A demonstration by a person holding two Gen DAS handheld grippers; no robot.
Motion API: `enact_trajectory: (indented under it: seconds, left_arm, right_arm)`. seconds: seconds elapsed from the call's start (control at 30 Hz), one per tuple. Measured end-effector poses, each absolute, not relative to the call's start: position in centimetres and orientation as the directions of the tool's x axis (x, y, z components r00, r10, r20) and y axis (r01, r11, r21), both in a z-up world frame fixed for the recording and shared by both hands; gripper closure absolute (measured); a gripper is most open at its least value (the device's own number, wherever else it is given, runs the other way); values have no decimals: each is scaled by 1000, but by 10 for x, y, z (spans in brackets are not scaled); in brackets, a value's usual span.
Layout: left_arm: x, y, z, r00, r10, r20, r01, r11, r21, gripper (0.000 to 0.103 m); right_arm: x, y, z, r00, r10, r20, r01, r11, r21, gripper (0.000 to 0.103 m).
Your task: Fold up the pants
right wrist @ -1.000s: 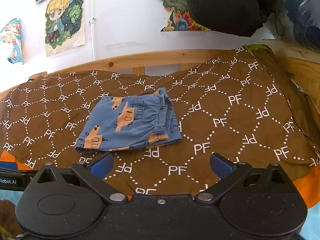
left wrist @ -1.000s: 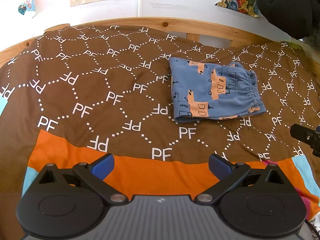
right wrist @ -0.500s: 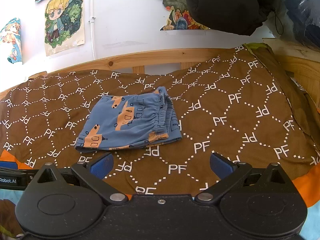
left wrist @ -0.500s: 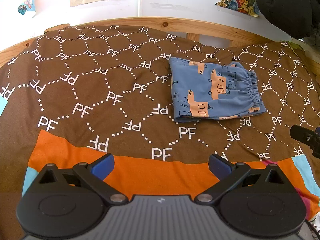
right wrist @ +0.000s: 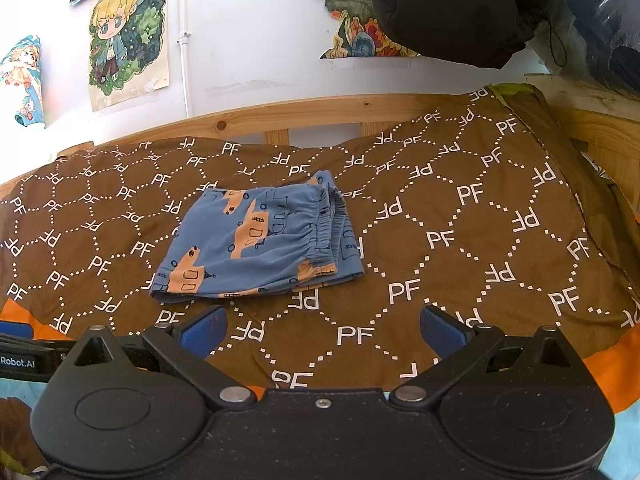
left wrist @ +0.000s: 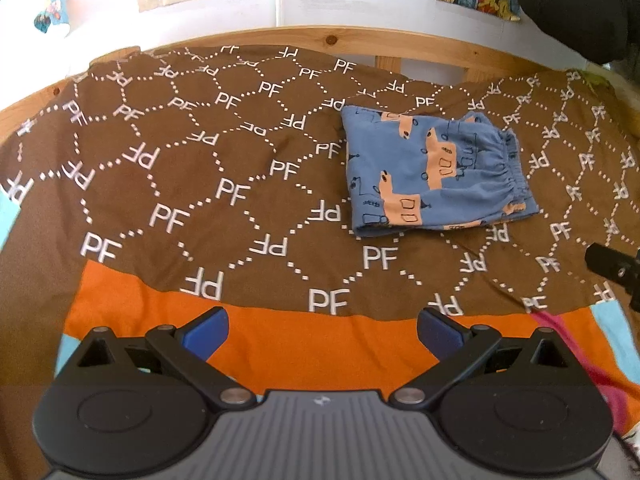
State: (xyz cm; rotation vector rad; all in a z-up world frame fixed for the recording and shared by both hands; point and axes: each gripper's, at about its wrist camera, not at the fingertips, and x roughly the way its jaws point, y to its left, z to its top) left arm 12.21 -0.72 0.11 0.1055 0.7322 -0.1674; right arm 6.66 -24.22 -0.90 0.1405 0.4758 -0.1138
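Observation:
The blue pants (left wrist: 432,176) with orange car prints lie folded into a small rectangle on the brown bedspread, elastic waistband to the right. They also show in the right wrist view (right wrist: 260,244), left of centre. My left gripper (left wrist: 322,334) is open and empty, held back over the orange band of the cover, well short of the pants. My right gripper (right wrist: 322,332) is open and empty, just in front of the pants' near edge. Its tip shows in the left wrist view (left wrist: 616,268) at the right edge.
The brown "PF" bedspread (right wrist: 460,240) covers the bed. A wooden bed rail (right wrist: 320,110) runs along the back by the white wall with posters. A black padded item (right wrist: 452,8) hangs at the upper right. The left gripper's body (right wrist: 24,356) lies at the left edge.
Almost nothing. Both grippers stay open and empty and the pants have not moved; the views shift only very slightly.

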Motion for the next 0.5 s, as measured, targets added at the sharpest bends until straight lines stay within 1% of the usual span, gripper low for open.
enact_trajectory:
  seconds: [0.1,0.5]
  left_arm:
    - [122,-9,1,734,-92,-673,187,980,71,0]
    - [122,-9,1,736,-105,-669,206,976,74,0]
  right_arm:
    - [66,-242,-11,881,-75,-467,142,984,110,1]
    - [66,-240,-8,877,-72,-476,142,983,113,1]
